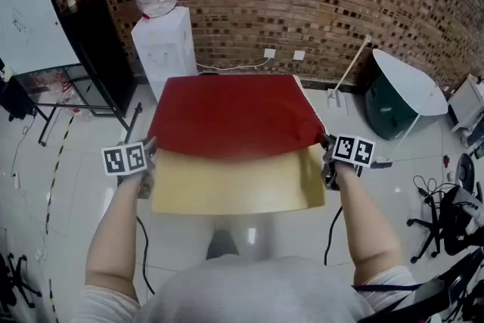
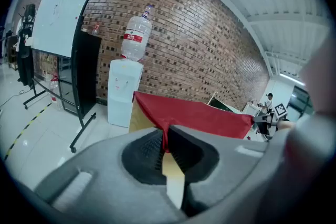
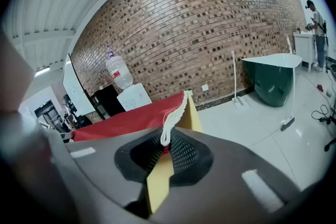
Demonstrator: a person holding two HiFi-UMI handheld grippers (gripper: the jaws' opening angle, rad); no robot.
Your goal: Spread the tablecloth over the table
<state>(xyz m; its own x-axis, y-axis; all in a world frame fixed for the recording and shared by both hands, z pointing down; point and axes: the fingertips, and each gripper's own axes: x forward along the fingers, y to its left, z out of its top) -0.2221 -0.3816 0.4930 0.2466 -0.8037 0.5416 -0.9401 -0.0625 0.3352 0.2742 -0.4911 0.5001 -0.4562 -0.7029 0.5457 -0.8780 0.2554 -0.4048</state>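
Note:
A red tablecloth [image 1: 231, 116] covers the far part of a pale wooden table [image 1: 238, 189]; the near strip of the tabletop is bare. My left gripper [image 1: 149, 150] is shut on the cloth's near left corner, at the table's left edge. My right gripper [image 1: 327, 145] is shut on the near right corner, at the right edge. In the left gripper view the red cloth [image 2: 199, 117] runs from between the jaws across to the other gripper. In the right gripper view the cloth's [image 3: 126, 120] white-edged hem rises out of the shut jaws.
A white water dispenser [image 1: 165, 49] with a bottle stands behind the table against the brick wall. A black-framed whiteboard [image 1: 45, 26] stands to the left. A green and white round table [image 1: 404, 91] lies tipped at the right. Cables and a chair base [image 1: 435, 227] lie on the floor at right.

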